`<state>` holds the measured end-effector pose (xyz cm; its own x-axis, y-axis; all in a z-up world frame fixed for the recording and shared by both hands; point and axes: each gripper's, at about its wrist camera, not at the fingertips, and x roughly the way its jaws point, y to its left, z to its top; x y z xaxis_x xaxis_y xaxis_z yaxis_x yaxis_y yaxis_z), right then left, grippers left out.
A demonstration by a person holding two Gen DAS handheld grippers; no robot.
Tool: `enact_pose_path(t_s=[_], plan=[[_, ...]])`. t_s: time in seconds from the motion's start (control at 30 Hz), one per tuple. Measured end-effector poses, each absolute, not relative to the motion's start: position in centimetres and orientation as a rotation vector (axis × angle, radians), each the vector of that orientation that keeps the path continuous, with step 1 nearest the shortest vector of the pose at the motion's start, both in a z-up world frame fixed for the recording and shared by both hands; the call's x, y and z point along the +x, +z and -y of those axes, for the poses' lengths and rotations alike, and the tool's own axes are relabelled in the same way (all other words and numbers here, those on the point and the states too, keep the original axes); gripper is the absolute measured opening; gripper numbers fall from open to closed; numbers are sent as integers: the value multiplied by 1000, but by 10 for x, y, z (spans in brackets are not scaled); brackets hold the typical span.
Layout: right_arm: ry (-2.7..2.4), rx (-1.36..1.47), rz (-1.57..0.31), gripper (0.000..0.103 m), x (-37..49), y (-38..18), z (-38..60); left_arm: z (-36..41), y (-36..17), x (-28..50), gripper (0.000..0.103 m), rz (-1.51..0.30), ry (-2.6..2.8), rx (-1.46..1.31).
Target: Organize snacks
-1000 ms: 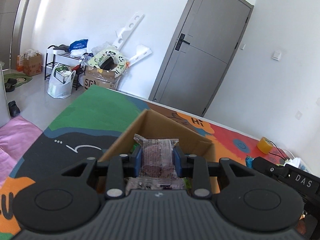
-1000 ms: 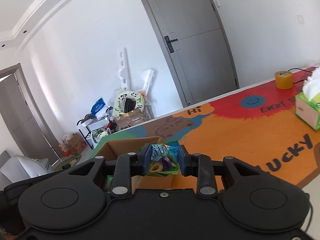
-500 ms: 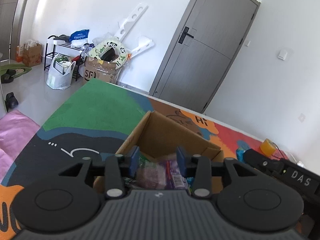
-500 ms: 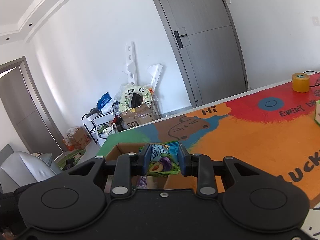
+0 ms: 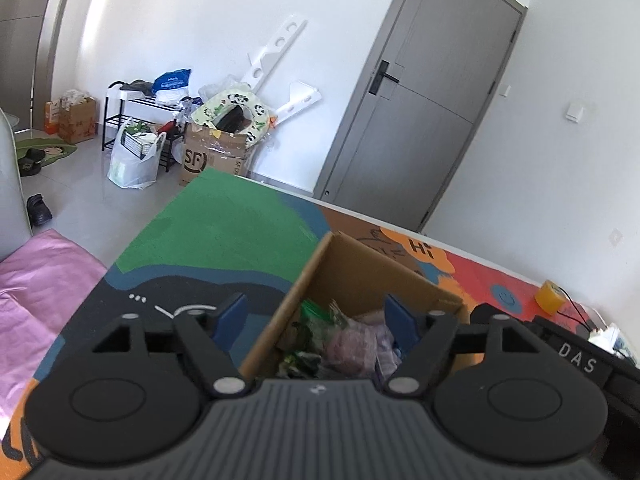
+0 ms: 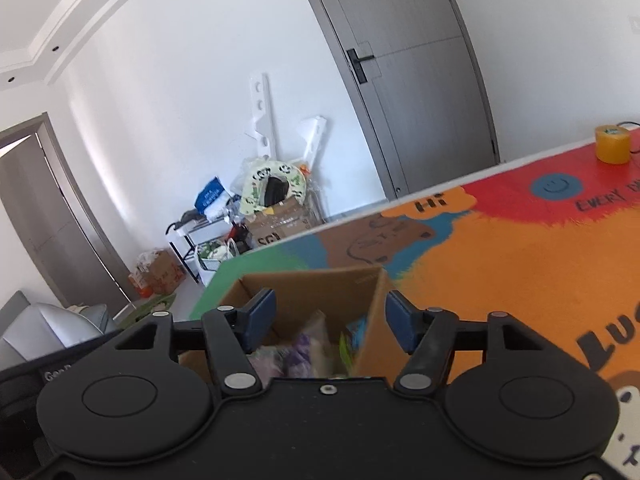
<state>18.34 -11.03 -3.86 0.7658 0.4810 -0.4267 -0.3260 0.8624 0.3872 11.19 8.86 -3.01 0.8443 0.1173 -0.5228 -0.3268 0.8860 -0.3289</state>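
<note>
The left gripper (image 5: pixel 316 316) is seen over the near edge of the box (image 5: pixel 360 268), its blue pads (image 5: pixel 230 314) spread wide and still opening, with nothing pinched between them. One pad hangs outside the box's left wall, over the dark part of the mat (image 5: pixel 224 236); the other is over the box's inside. Snacks (image 5: pixel 348 344) are piled in the bottom of the box: a green packet (image 5: pixel 316 316) at the left, a purplish wrapped one (image 5: pixel 352 340) beside it, the rest too jumbled to be told apart. At the right edge of this view a black body marked "DAS" is caught, just beside the box.

From the right wrist, the right gripper (image 6: pixel 326 314) is shown above the same box (image 6: pixel 304 292), jaws opening, pads (image 6: pixel 262 312) apart and nothing gripped. Blurred packets (image 6: pixel 304 348) are glimpsed below, inside the box; a green-and-blue one (image 6: pixel 352 336) lies against the right wall. Whether it is at rest cannot be told from the blur.

The box sits on the painted mat (image 6: pixel 500 264), near its left end, with green behind it and orange to its right. Far off on the red corner a yellow tape roll (image 6: pixel 612 144) is standing. A grey door (image 6: pixel 408 80) is shut in the far wall, and cartons and bags (image 5: pixel 216 152) are heaped on the floor left of it.
</note>
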Motion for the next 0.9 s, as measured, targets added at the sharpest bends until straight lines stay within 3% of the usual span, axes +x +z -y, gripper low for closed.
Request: enact_pose_path(t_s=[0.13, 0.47, 0.9], plan=[[400, 288, -531, 84, 173, -34, 124, -83, -30, 109, 81, -533, 224, -421], [365, 277, -517, 102, 151, -27, 157, -60, -23, 93, 95, -531, 206, -373], [358, 294, -522, 103, 133, -20, 190, -43, -6, 75, 101, -528, 177, -314]])
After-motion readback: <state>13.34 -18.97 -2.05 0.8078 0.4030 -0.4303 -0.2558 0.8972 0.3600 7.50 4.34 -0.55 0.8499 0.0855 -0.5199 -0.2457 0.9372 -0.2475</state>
